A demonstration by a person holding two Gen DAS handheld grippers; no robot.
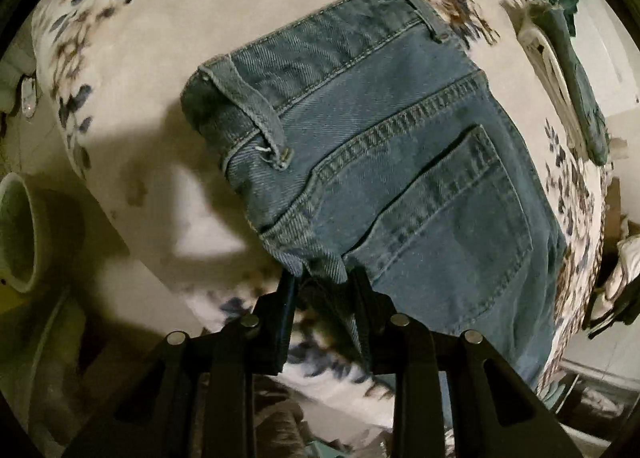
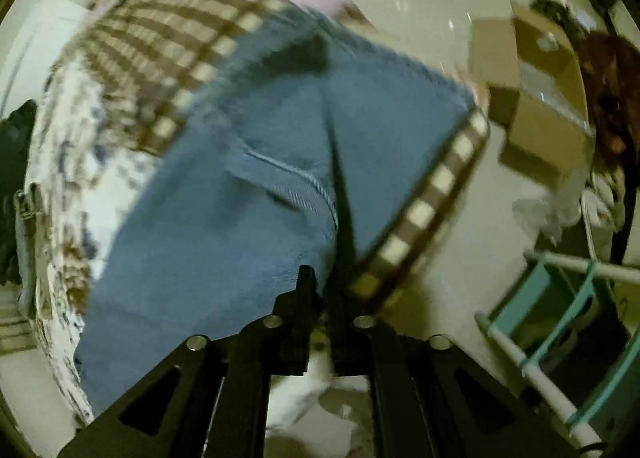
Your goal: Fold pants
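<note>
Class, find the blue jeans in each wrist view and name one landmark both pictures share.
Left wrist view: the jeans fill the centre and right, waistband and back pocket showing, an edge between the left gripper fingers.
Right wrist view: the jeans fill the centre and lower left, blurred, an edge at the right gripper.
Shared landmark: the floral cloth under the jeans.

Left wrist view: looks down along its fingers [image 1: 288, 298] from close above the jeans [image 1: 400, 178], waistband toward frame top, flowered sheet [image 1: 120, 106] filling the surround. Right wrist view: also close, blurred, facing across the jeans [image 2: 240, 218] toward a checked cloth [image 2: 160, 70] at upper left, boxes [image 2: 540, 118] at right. Both views share the denim and flowered sheet [image 2: 60, 178].
</note>
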